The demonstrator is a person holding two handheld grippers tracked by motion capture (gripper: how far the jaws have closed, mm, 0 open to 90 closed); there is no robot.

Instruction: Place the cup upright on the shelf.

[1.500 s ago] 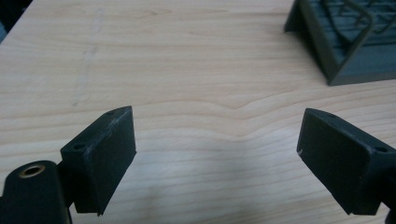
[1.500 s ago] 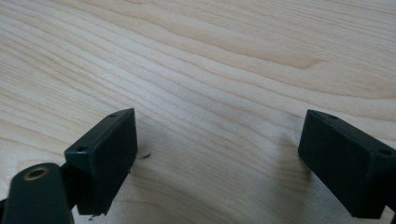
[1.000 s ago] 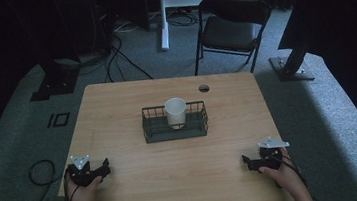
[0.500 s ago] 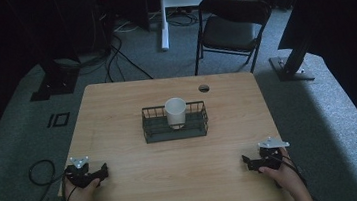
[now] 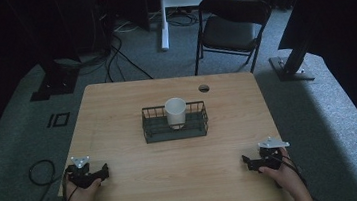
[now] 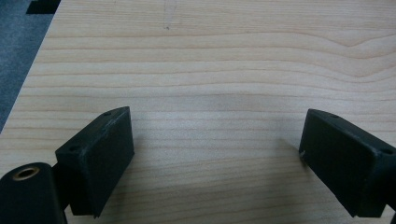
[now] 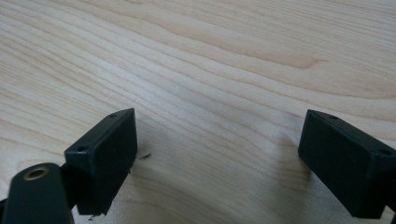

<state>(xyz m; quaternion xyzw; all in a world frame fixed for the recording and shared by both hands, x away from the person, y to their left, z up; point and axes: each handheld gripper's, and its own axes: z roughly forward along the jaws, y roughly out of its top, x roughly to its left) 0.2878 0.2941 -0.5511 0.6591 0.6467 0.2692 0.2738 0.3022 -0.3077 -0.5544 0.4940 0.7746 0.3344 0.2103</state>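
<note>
A white paper cup stands upright inside a black wire basket at the middle of the wooden table. My left gripper rests low over the near left corner, held by a hand. Its jaws have just been opening, and in the left gripper view they stand wide apart over bare wood with nothing between them. My right gripper sits near the front right corner, also hand-held. In the right gripper view it is open, with only table grain between its fingers.
A round cable hole lies in the tabletop behind the basket. A black folding chair stands beyond the table's far edge. Cables trail over the grey carpet at the left.
</note>
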